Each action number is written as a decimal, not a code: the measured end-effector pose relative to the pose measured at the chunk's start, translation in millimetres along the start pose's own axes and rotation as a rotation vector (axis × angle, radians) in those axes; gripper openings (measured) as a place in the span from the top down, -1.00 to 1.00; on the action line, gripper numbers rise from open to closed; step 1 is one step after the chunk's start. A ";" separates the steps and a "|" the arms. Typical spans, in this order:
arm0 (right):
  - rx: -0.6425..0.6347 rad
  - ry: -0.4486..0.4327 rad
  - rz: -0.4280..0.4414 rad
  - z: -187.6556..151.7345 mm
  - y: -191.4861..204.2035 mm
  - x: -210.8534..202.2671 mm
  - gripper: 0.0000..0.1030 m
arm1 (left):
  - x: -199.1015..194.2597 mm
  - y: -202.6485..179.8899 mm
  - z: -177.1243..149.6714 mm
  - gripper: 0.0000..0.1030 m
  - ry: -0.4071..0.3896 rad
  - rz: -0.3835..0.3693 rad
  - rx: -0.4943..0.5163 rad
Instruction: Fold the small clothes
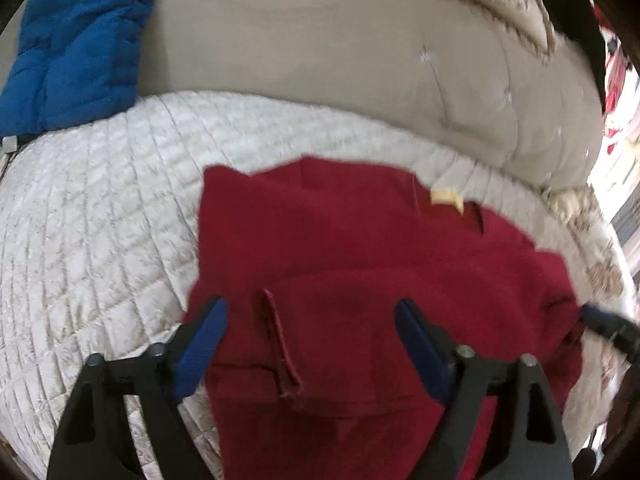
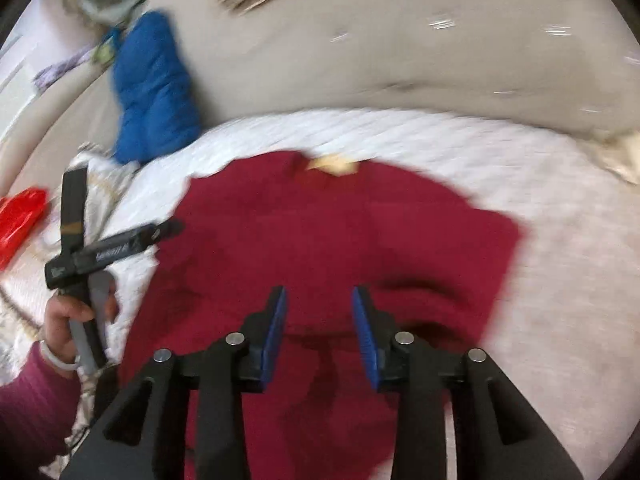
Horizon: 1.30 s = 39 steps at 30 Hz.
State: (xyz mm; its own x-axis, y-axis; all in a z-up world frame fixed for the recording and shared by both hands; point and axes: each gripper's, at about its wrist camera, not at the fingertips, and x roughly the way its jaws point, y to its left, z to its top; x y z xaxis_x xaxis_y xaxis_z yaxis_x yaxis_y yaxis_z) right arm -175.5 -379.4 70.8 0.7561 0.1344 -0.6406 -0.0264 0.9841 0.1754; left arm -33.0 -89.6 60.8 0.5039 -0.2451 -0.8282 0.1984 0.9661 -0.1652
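Left wrist view: soft dark-red garment (image 1: 360, 248) spread on quilted white cover (image 1: 100, 208)

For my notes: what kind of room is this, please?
Probably a bedroom: a white quilted bedspread, a beige duvet behind it, and a dark red garment spread out on the quilt.

A bed (image 1: 100, 208), covered by a white quilted spread, is carrying a dark red garment (image 1: 360, 248), a beige blanket (image 1: 320, 40) and a blue padded item (image 1: 80, 52).
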 end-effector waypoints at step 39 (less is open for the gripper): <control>0.160 0.061 -0.098 3.3 -62.2 8.2 0.99 | 19.1 -8.4 12.7 -0.28 0.015 0.009 0.046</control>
State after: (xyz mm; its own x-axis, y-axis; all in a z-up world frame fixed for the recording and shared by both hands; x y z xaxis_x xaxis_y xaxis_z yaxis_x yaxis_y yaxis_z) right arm -165.4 -440.0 57.2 0.7085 0.0500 -0.7040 0.1539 0.9625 0.2233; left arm -14.4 -103.5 53.1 0.4935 -0.2347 -0.8375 0.2327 0.9634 -0.1329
